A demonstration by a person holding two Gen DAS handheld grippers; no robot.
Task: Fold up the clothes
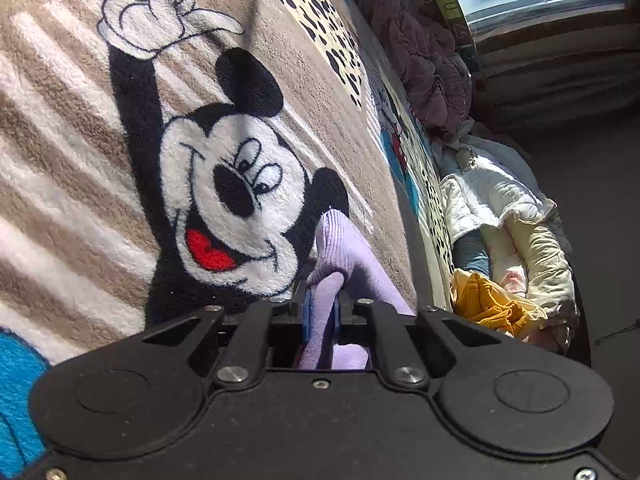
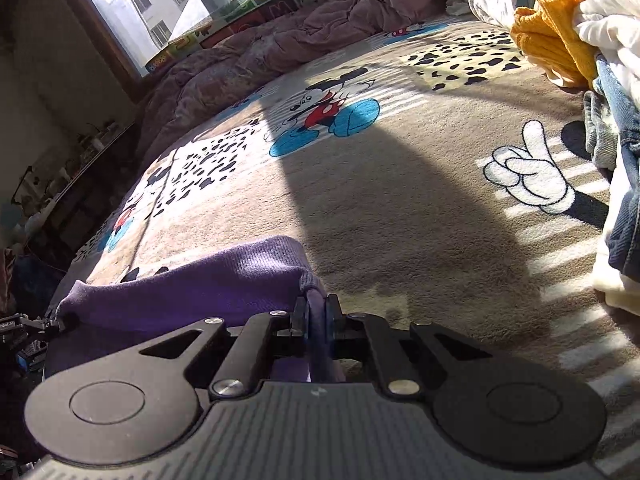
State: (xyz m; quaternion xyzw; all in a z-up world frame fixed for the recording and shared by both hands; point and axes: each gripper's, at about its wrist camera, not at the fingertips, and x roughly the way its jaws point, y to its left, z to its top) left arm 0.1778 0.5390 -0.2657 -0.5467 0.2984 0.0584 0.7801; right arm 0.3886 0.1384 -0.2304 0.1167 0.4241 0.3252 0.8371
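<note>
A lilac knit garment (image 1: pixel 344 248) lies on a cartoon-mouse fleece blanket (image 1: pixel 100 160). My left gripper (image 1: pixel 320 312) is shut on a fold of it, the cloth pinched between the blue pads and bulging out ahead. In the right wrist view the same purple garment (image 2: pixel 200 280) stretches off to the left in shadow. My right gripper (image 2: pixel 318 316) is shut on its edge, with cloth squeezed between the pads. The rest of the garment is hidden below both grippers.
A pile of clothes lies along the blanket's side: a mustard knit (image 1: pixel 488 304), pale quilted pieces (image 1: pixel 492 196), denim (image 2: pixel 620 184). A mauve duvet (image 2: pixel 300 28) is bunched below a window (image 2: pixel 160 4). A cluttered shelf (image 2: pixel 72 160) stands beside the bed.
</note>
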